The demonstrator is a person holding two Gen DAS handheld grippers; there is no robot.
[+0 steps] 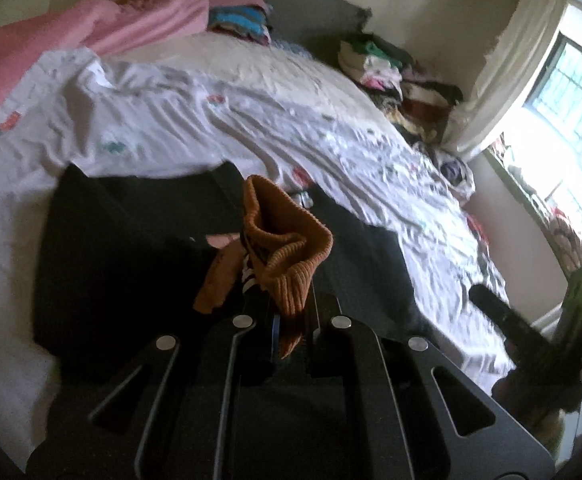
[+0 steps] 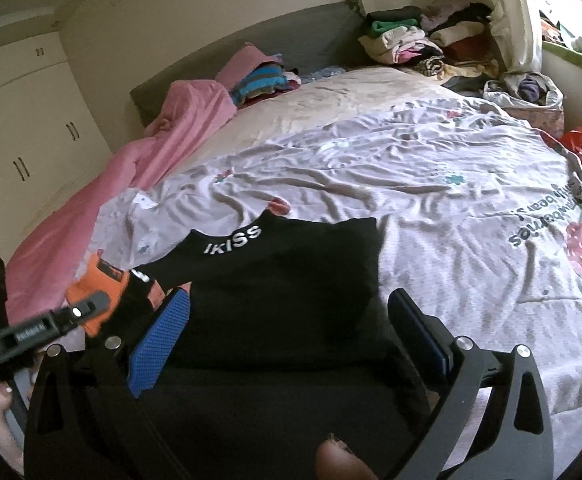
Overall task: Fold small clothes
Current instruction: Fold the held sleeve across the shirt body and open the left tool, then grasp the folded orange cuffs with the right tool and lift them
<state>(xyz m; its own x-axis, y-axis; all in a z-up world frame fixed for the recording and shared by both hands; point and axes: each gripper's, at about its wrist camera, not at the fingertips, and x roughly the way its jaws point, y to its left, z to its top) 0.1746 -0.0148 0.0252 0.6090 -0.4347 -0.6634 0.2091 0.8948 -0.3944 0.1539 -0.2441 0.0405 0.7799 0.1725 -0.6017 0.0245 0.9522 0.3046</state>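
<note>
Left wrist view: left gripper point(image 1: 287, 312) clenched on a small orange ribbed knit garment point(image 1: 287, 248); the fabric is pinched between the fingers and rises in a loose crumpled loop beyond the fingertips; a striped dark-and-white part point(image 1: 249, 274) shows beside the pinch; which kind of garment it is cannot be told. It hangs over a black garment point(image 1: 131, 240) spread on the bed sheet point(image 1: 211, 120); whether the orange piece touches the black cloth is not clear.

Right wrist view: right gripper point(image 2: 287, 320) released, jaws wide apart, blue pads point(image 2: 163, 340) bare, nothing between them; it hovers over the black garment point(image 2: 275, 280), which lies mostly flat with white lettering point(image 2: 233, 241) near its far edge; the left gripper with the orange piece point(image 2: 99, 284) is at the left of this view, just beside the black cloth's near-left corner.

Handling, judged: both pieces light, soft and limp; they will sag and bunch, not hold a shape; the ribbed knit looks stretchy and grippy, unlikely to slip from the pads; nothing fragile. Best hold is at an edge or corner, one layer thick where possible; for the orange piece, the free end opposite the present pinch, so it can be pulled straight; a pinch in mid-cloth would only gather folds.
</note>
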